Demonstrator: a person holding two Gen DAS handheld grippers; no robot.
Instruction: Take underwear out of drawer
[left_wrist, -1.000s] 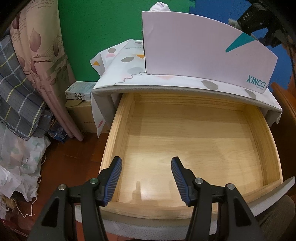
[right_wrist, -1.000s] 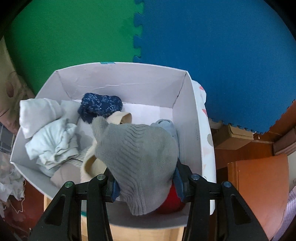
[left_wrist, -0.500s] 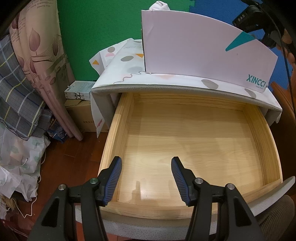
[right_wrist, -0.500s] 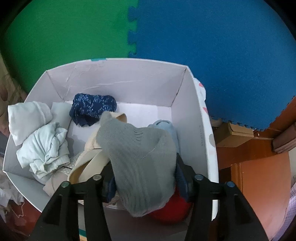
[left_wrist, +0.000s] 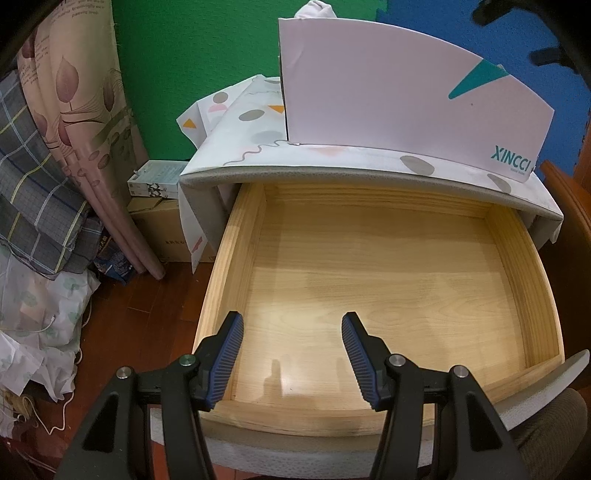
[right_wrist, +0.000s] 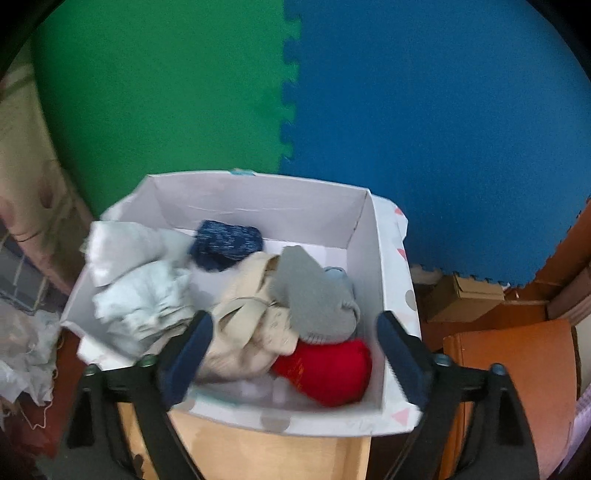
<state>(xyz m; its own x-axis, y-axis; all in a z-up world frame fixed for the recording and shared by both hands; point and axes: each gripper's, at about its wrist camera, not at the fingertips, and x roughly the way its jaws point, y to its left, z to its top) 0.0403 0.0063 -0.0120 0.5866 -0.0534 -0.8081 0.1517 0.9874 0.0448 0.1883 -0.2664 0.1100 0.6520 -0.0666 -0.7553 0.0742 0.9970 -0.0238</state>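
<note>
The wooden drawer (left_wrist: 517, 258) is pulled out and its floor is bare. My left gripper (left_wrist: 291, 321) is open and empty above the drawer's front edge. The white box (left_wrist: 406, 110) stands on the cabinet top behind the drawer. In the right wrist view the box (right_wrist: 384, 295) holds a grey knit underwear piece (right_wrist: 314, 295) lying on a beige piece (right_wrist: 243, 332), with a red piece (right_wrist: 328, 373), a navy piece (right_wrist: 225, 243) and pale green and white pieces (right_wrist: 140, 299). My right gripper (right_wrist: 295, 328) is open and empty above the box's near side.
A patterned cloth (left_wrist: 240, 122) covers the cabinet top. Green and blue foam mats (right_wrist: 288, 110) line the wall. Curtains and folded fabric (left_wrist: 55, 166) hang at the left with cardboard boxes (left_wrist: 162, 221) on the floor. An orange-brown chair (right_wrist: 517, 387) stands at the right.
My right gripper has opened and let go of the grey piece, which now lies in the box. The gripper has pulled back and up. My left gripper has not moved.
</note>
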